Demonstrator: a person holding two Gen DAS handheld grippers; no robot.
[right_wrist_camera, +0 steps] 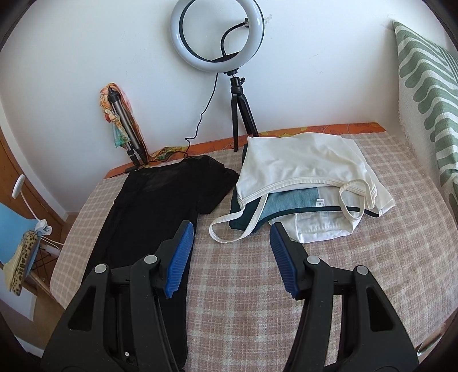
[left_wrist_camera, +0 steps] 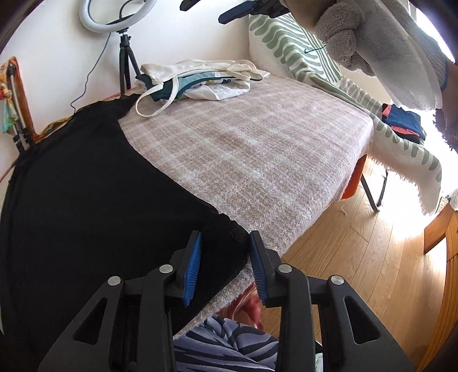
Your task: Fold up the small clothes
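Note:
A black mesh garment [right_wrist_camera: 148,206] lies stretched flat along the left side of the checked bed cover [right_wrist_camera: 286,286]. In the left wrist view its near corner [left_wrist_camera: 229,229] lies between the open jaws of my left gripper [left_wrist_camera: 226,237], at the bed's front edge. My right gripper [right_wrist_camera: 232,229] is open and empty, hovering above the cover just right of the black garment. It also shows at the top of the left wrist view [left_wrist_camera: 229,11]. A pile of white and teal clothes [right_wrist_camera: 303,183] lies at the back.
A ring light on a tripod [right_wrist_camera: 217,34] and a second folded tripod [right_wrist_camera: 126,126] stand against the wall. A green-patterned cushion [right_wrist_camera: 429,85] is at the right. Folded coloured clothes [left_wrist_camera: 403,120] lie beyond the bed. Wooden floor [left_wrist_camera: 357,257] is below the bed edge.

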